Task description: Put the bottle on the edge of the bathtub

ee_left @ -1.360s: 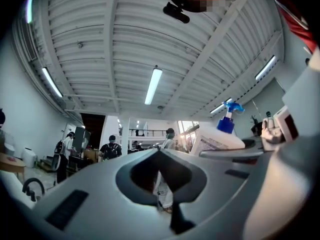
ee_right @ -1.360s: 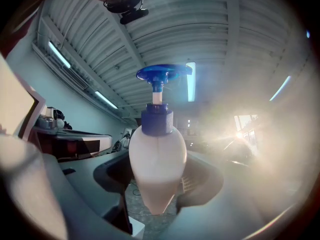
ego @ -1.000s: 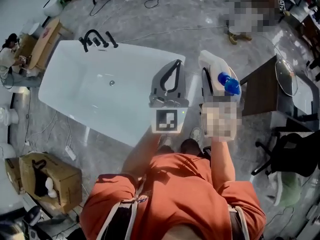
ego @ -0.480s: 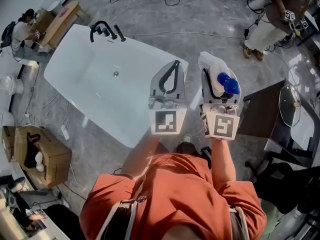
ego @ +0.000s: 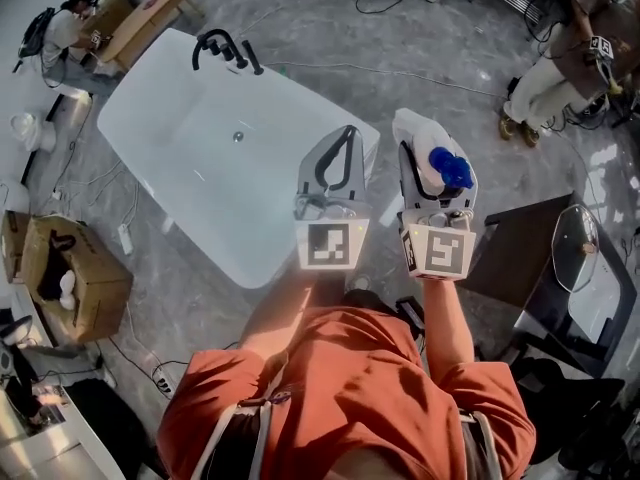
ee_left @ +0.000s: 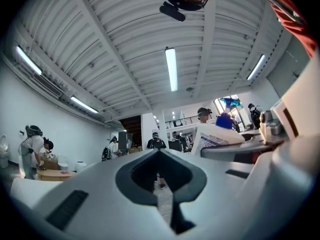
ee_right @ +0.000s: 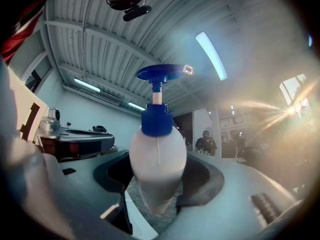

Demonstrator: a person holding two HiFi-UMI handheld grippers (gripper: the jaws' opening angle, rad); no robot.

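Right gripper [ego: 428,190]: clenched on the pump bottle [ego: 414,136], jaws pressed to either side of its lower body. In the right gripper view the bottle fills the space between the jaws.

Pump bottle: white, opaque plastic body, swelling at the shoulder and narrowing toward the end held in the jaws. It has a blue collar and a blue, flat-topped pump head [ee_right: 160,73] on a short pale stem. In the left gripper view a printed label shows on its side; the text is too small to read.

Location: held in the air in front of the person, over the grey marble floor [ego: 420,58], just beside the near right corner of the bathtub [ego: 300,108]. It is not touching the tub edge.

Bathtub: white, free-standing, with a black faucet [ego: 225,48] at its far end.

Left gripper [ego: 349,138]: jaws closed tip to tip, nothing between them, held over the tub's near right corner alongside the right gripper.

A cardboard box [ego: 65,278] stands on the floor left of the tub.
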